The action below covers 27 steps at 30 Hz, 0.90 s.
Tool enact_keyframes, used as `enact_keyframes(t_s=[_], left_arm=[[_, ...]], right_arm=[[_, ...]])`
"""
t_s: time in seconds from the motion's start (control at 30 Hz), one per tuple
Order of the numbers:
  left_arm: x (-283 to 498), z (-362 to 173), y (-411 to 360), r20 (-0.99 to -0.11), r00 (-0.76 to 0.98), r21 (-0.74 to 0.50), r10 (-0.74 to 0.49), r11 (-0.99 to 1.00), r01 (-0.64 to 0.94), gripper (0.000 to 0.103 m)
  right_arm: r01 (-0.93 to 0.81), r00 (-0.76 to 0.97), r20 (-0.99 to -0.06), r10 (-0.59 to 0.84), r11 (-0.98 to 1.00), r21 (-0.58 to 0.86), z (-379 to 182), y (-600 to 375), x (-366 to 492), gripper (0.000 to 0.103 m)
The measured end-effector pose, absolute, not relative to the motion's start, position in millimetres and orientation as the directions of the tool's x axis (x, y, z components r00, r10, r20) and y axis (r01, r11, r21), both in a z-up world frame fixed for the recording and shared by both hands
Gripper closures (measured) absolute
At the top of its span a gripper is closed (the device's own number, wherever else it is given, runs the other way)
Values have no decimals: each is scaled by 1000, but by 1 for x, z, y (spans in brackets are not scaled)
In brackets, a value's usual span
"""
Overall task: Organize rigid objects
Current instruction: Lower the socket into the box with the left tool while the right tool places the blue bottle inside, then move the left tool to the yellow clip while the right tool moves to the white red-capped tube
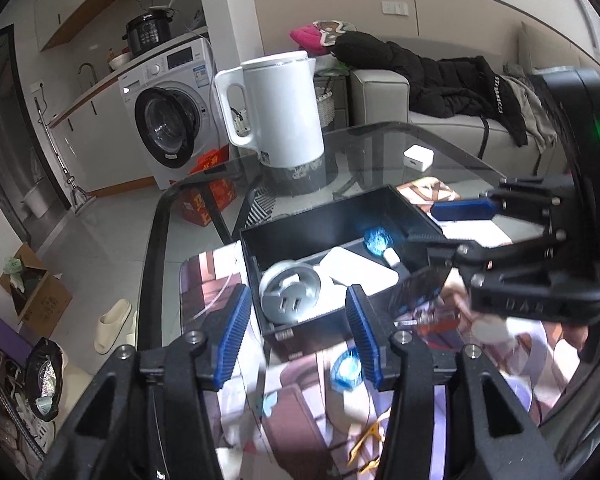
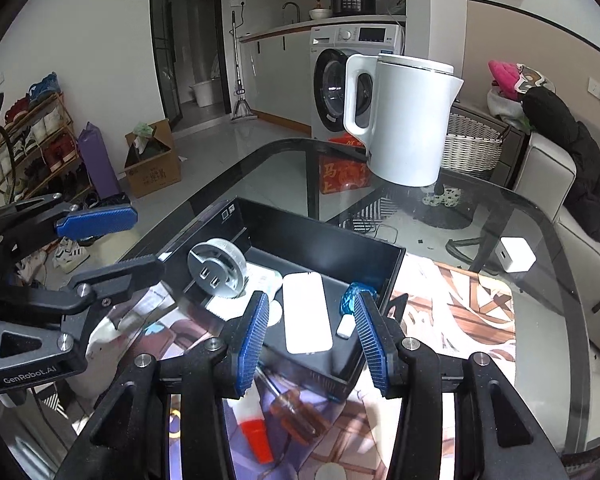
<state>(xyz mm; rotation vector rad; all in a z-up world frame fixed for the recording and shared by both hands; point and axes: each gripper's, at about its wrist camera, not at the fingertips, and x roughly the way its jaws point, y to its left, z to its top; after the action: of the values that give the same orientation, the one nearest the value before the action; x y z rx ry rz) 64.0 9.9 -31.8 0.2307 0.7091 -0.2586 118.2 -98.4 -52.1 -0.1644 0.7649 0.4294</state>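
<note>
Black plastic forms the open box (image 2: 394,264) near the middle of the glass table (image 2: 540,240), set partly on a printed mat (image 2: 460,312) that covers the near part of the glass. Inside the box lie a grey round plug adapter (image 2: 217,267) tilted against the left wall, a flat white rectangular device (image 2: 306,318) along the floor, and a blue-wrapped piece with a small white end (image 2: 354,300) by the right wall.

Both hand-held grippers are open and hold nothing. The left hand-held gripper (image 1: 296,334) has its 2 blue pads spread wide, roughly spanning the near end of the box just above its rim. The right hand-held gripper (image 2: 312,340) stands likewise spread over the other near edge of the box, with the white device between its pads in view.

On the mat, close under the right hand-held gripper and outside the box wall, lie a screwdriver with an amber handle (image 2: 296,416) and a red-capped item (image 2: 256,436).

Beyond the box the glass is bare up to a white kettle (image 2: 404,120) near the far edge, and a small white cube charger (image 2: 516,254) sits well apart toward the right edge. The table's rounded rim (image 1: 156,248) runs close along the left side of the box.
</note>
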Motion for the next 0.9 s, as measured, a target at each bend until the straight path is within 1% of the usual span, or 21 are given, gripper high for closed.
enact_keyframes(t_s=[0.2,0.43,0.53,0.67,0.9], left_arm=[[54,-43,9,-707,685,114,-175,928,355,53],[44,-57,1,-745,643,125,-178,909,397,52],[41,-62,-1,-757,630,133,-175,902,410,52],[39,-71,-5,-779,605,141,-166,893,427,52],[29,-83,-15,-825,527,117,-203,852,510,50]], right_arm=[[-442,611,-722,324,897,28,-54,-102,111,57],[-469,568,-761,314,883,13,-64,-97,100,57],[-473,575,-760,302,881,-8,-63,-97,97,57],[-466,570,-760,313,885,14,-61,-105,94,57],[-485,559,-761,329,874,22,-59,-110,87,57]])
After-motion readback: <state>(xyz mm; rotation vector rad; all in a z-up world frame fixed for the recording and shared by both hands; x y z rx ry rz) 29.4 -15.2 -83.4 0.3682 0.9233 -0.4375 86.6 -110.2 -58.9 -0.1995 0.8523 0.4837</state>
